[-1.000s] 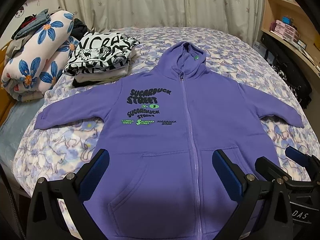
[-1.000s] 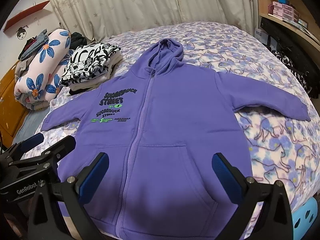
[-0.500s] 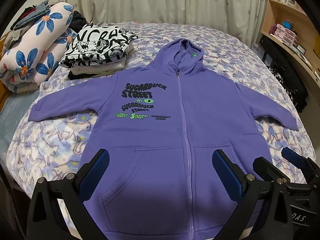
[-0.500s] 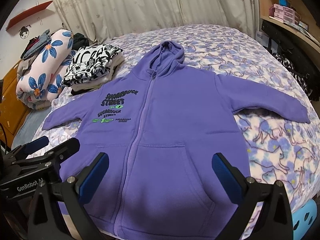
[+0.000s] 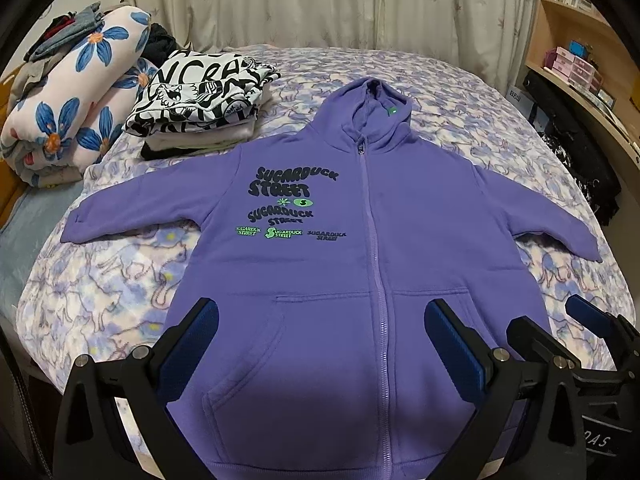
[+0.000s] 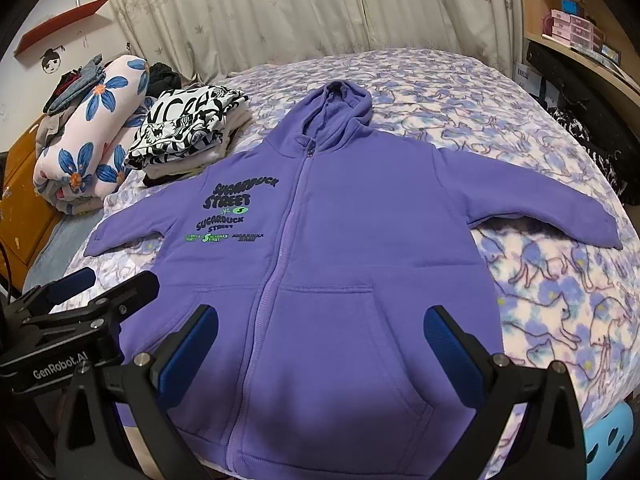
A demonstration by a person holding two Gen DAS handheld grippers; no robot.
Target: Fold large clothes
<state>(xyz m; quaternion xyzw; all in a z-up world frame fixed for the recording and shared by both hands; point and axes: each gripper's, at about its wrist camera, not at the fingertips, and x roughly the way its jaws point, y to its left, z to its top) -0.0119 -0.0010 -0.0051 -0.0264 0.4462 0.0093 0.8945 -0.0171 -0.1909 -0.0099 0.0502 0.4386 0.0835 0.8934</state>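
A purple hoodie point(image 5: 400, 264) lies flat and face up on the bed point(image 5: 460, 92), zipped shut, hood at the far end, both sleeves spread out to the left and right, hem at the near edge. Dark and green lettering sits on the left chest panel. The left gripper point(image 5: 320, 340) hangs over the hoodie's near left pocket area, its fingers point(image 5: 196, 336) spread wide with nothing between them. The right gripper point(image 6: 320, 340) hangs over the near right pocket, fingers point(image 6: 452, 340) likewise wide apart and empty. Each gripper shows at the edge of the other's view, side by side above the hem. At the far left of the bed, just beside the left sleeve, sits a stack of folded clothes point(image 5: 200, 100) topped by a black-and-white printed piece, and left of it a rolled floral quilt point(image 5: 76, 108). Curtains point(image 5: 320, 0) hang behind the bed; shelves point(image 5: 580, 60) stand at the right.
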